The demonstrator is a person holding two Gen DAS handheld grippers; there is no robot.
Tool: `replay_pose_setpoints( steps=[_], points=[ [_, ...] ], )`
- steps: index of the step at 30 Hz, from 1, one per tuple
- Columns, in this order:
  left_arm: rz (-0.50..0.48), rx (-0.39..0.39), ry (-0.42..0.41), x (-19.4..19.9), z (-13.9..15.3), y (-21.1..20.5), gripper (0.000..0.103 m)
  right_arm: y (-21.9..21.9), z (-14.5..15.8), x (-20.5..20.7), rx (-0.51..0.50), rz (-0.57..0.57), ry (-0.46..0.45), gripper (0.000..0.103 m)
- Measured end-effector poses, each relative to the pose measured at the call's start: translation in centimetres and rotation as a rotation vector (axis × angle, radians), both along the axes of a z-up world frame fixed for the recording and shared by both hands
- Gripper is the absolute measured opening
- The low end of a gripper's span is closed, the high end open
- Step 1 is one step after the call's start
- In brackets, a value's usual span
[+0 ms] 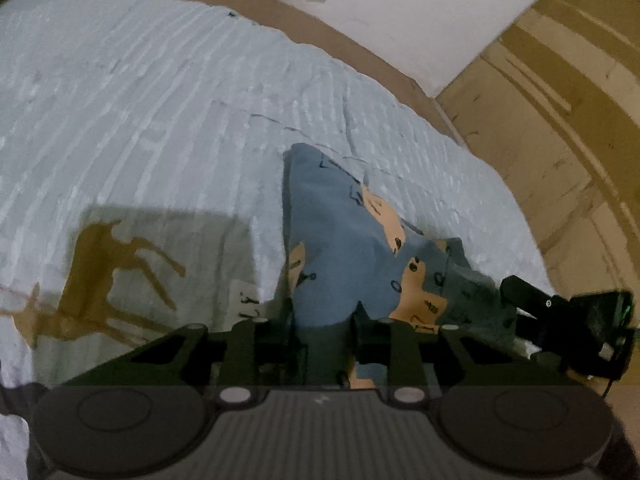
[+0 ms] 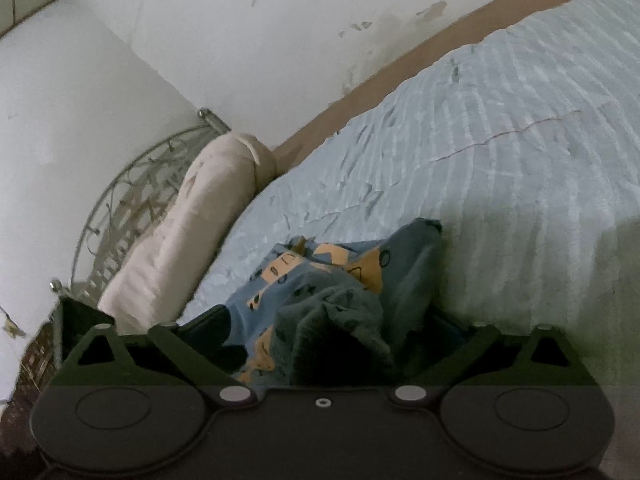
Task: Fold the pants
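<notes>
Blue patterned pants (image 1: 340, 248) lie bunched on the pale bedspread (image 1: 140, 120).
Left gripper (image 1: 326, 336) pinches the cloth; right gripper (image 2: 320, 340) gapes wide around it.

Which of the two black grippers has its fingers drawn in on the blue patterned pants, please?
The left gripper: its fingers pinch the blue pants. The right gripper stands wide, cloth loose between.

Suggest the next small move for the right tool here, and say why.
Probably close the right tool on the pants. Its fingers stand wide apart with bunched blue cloth between them, not pinched. The left tool already seems to clamp a fold of the same pants, which lie crumpled on the bedspread. A second grip would let both lift and spread them.
</notes>
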State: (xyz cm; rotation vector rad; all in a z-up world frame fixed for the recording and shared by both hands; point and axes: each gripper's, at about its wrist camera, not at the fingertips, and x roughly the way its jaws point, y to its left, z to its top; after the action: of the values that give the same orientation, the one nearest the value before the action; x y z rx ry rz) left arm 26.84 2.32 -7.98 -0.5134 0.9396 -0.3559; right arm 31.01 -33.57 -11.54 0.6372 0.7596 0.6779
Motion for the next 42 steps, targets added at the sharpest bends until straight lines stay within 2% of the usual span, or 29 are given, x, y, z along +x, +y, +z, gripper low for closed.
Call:
replay_pose_setpoints(
  steps=[3,12,15,18,31,42],
  points=[
    [0.011,-0.03,0.006,-0.1,-0.2,0.2,0.027,-1.0,-0.4,-0.3,0.044,-0.034,0.015,0.084],
    [0.01,0.025,-0.006,-0.4,1.1,-0.7,0.022,-1.8,-1.0,-1.6,0.032,-0.145,0.041,0.042],
    [0.013,0.031,-0.012,-0.7,1.7,-1.1,0.02,-2.0,-0.9,-2.0,0.04,-0.161,0.04,0.032],
    [0.011,0.035,-0.026,-1.2,2.6,-1.3,0.018,-1.8,-0.3,-2.7,0.05,-0.169,0.018,0.027],
    [-0.005,0.03,-0.1,-4.0,7.3,-2.1,0.017,-1.6,5.9,-6.1,0.031,-0.178,-0.112,0.023],
    [-0.086,0.025,-0.15,-5.5,9.7,-7.2,0.017,-5.5,9.4,-10.4,-0.004,-0.254,-0.159,0.023]
  ],
)
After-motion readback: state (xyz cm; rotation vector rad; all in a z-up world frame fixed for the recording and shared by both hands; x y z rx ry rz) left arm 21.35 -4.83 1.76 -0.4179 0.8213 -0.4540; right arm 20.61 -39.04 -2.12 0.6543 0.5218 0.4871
